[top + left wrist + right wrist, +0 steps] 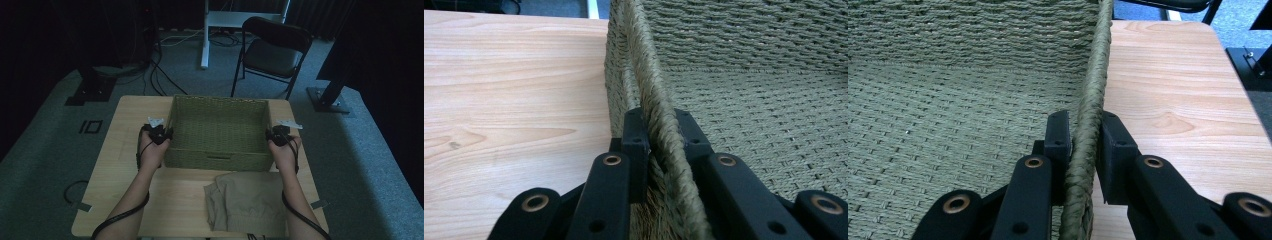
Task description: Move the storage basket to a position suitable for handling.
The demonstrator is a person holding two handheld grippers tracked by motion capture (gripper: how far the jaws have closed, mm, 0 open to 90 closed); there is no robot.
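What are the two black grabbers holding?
The green woven basket: left gripper pinches its left side rim, right gripper its right side rim.

Both forearms reach forward, left gripper [161, 134] and right gripper [278, 135] with fingers clamped shut.

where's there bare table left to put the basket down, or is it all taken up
Free: the strip of table left of the basket, and the near-left patch between the left forearm and the folded khaki cloth. A narrower strip runs along the basket's right wall. Crowded: the near right, under the cloth, which almost reaches the basket's front wall. The left gripper and right gripper clamp the side rims.
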